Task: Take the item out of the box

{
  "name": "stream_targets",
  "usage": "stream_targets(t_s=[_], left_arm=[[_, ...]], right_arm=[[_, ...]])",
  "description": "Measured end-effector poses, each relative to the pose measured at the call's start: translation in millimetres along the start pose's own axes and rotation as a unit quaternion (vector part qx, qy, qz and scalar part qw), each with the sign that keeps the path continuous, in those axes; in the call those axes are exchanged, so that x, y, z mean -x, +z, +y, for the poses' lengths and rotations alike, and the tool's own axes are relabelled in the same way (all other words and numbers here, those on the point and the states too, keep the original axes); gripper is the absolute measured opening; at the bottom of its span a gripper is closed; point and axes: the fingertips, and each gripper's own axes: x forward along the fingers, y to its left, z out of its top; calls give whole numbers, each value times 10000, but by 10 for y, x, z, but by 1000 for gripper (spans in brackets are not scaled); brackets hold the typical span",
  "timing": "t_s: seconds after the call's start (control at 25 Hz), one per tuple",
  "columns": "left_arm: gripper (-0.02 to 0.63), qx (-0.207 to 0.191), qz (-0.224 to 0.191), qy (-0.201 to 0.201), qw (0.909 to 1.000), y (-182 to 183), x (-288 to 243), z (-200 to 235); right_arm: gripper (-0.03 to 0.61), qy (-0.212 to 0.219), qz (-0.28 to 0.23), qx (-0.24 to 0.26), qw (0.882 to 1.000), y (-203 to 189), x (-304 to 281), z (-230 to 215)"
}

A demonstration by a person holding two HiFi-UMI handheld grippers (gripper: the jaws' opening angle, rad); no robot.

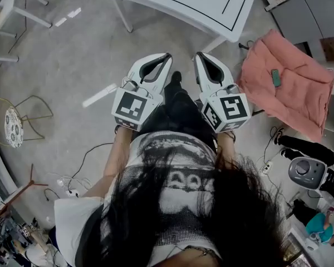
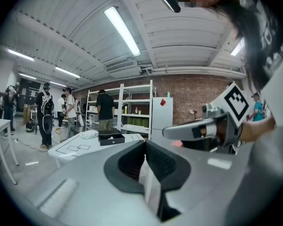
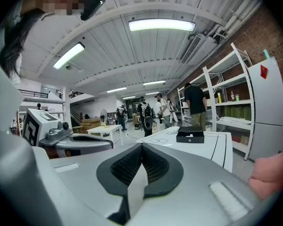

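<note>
A black box (image 2: 111,137) stands on a white table (image 2: 80,149) ahead of me, also seen as the box (image 3: 189,135) in the right gripper view; something small and white shows in it. In the head view only the table's near edge (image 1: 211,10) appears, and the box is out of frame. My left gripper (image 1: 158,60) and right gripper (image 1: 203,59) are held side by side in front of the person's body, well short of the table. The left gripper's (image 2: 145,142) jaws meet with nothing between them, as do the right gripper's (image 3: 141,146).
A pink cloth (image 1: 289,82) with a teal object on it lies to the right. A wire chair (image 1: 11,124) and cables are at the left. Several people stand near white shelves (image 2: 132,112) and a white fridge (image 2: 161,114) beyond the table.
</note>
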Motion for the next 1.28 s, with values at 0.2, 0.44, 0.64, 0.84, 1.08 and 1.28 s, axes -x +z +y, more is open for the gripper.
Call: stream_targets(t_s=[0.2,0.44,0.64,0.84,1.08,1.28], left_arm=[[0,-4,140,88,9999,9,-465,359],[0,-62,34,111,9999,273,-1226,764],[0,-112,27,137,9998,447,-1824,1006],[0,-199,122,205,9995,550,-2201,1201],[0,-287,219,388,9986,578,-2458,1396],[0,-222,249,403,9986,610,-2563,1465]], right_arm=[[-8,37,25,-6,10000,93,-483,-412],[-8,63,173,217,9996,268,-1072,-1043],[-8,135,237,216,9994,393,-1491,-1560],[-8,272,211,174,9993,492,-1856,-1880],[-8,489,170,174,9985,551,-2169,-2080],[-8,560,176,88,9982,561,-2267,-2130]])
